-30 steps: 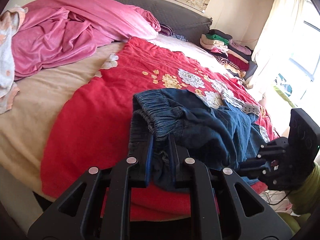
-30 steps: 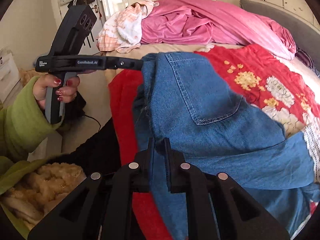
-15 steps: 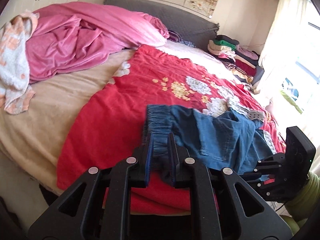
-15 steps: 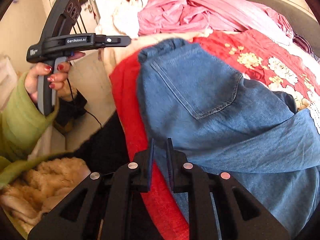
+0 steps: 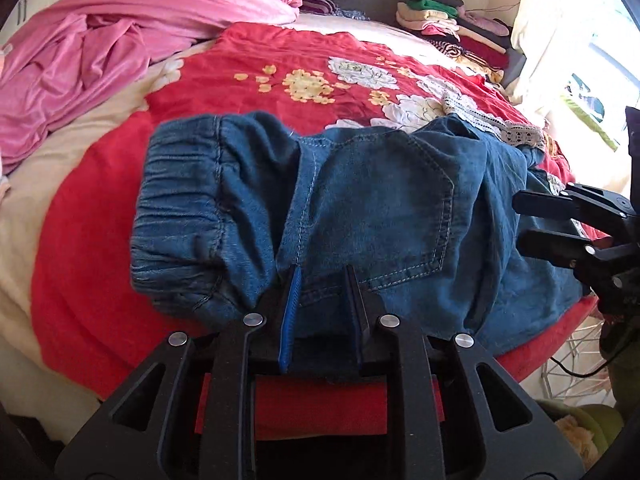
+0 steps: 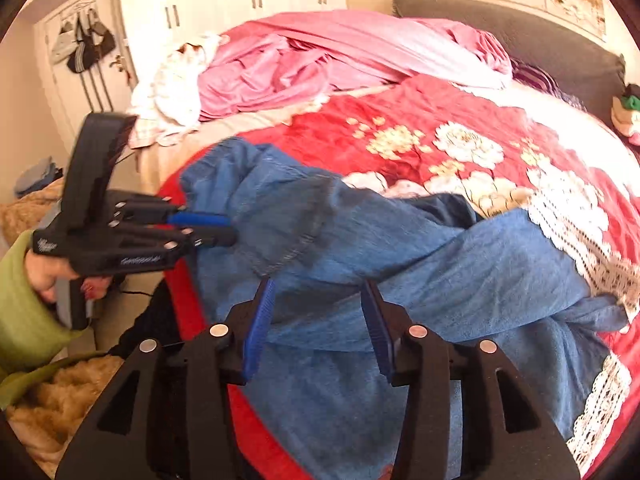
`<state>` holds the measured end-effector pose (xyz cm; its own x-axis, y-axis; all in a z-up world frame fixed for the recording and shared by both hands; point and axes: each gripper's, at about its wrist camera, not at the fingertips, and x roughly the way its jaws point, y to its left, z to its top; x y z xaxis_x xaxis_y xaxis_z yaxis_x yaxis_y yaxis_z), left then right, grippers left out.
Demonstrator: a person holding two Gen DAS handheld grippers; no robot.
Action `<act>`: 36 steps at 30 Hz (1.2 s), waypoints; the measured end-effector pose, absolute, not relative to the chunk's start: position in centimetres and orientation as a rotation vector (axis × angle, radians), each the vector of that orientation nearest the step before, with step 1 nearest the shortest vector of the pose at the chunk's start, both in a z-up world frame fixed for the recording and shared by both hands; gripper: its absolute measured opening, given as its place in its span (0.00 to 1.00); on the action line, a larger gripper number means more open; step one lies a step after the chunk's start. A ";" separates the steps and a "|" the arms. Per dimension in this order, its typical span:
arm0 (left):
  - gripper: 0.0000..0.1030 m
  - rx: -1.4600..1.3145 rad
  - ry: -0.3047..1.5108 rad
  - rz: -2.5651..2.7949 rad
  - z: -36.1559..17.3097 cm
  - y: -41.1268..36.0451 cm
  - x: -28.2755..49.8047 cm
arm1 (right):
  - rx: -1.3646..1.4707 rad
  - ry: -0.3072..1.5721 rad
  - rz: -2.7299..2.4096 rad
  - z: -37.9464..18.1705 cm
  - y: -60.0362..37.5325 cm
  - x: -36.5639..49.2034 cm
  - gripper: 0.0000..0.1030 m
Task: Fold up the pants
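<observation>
Lying on the red floral blanket (image 5: 248, 60) at the near edge of the bed (image 5: 28, 208), the blue denim pants (image 5: 360, 200) are bunched, with the elastic waistband at nine o'clock in your left wrist view and a back pocket facing up near the centre.

Your left gripper (image 5: 322, 276) sits at six o'clock in that view. Its jaws have just been opening a little and now stand slightly apart, with the pants' near hem between them; you cannot tell whether the pads still press the cloth.

Your right gripper (image 6: 318, 288) sits at six o'clock in its own view. Its jaws have just been opening and now stand clearly apart, released, with denim beneath and between the blue pads but not pinched. In the left wrist view it shows at three o'clock, its two fingers spread beside the pants' right edge.

From the right wrist view, the left gripper appears at nine o'clock, its tips touching the denim, held by a hand (image 6: 48, 276) in a green sleeve (image 6: 20, 300).

Pink bedding (image 5: 100, 48) is heaped at eleven o'clock in the left view, and a stack of folded clothes (image 5: 452, 20) sits at one o'clock.
</observation>
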<state>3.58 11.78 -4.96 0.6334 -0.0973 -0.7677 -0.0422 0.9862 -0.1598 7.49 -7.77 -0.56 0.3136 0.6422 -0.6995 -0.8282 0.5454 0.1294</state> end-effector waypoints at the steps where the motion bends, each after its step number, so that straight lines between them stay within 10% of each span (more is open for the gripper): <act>1: 0.14 -0.180 0.882 -0.035 -5.2 12.0 3.4 | -0.267 0.810 0.970 -1.3 -7.6 7.9 0.44; 9: 0.17 -0.189 0.863 -0.024 -4.6 11.7 2.9 | -0.217 0.900 0.924 -4.1 -8.6 8.9 0.46; 12: 0.44 -0.198 0.818 -0.047 -2.7 11.1 2.1 | -0.164 0.872 0.929 -2.8 -9.9 8.8 0.53; 36: 0.50 -0.180 0.933 -0.341 -3.7 0.4 9.2 | -0.181 0.796 0.627 2.2 -15.3 20.9 0.69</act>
<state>9.18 0.37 -3.74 0.5470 -0.3631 -0.7543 0.2092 0.9317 -0.2968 20.88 -15.31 2.25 0.5305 0.4560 -0.7146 -0.5880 0.8051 0.0772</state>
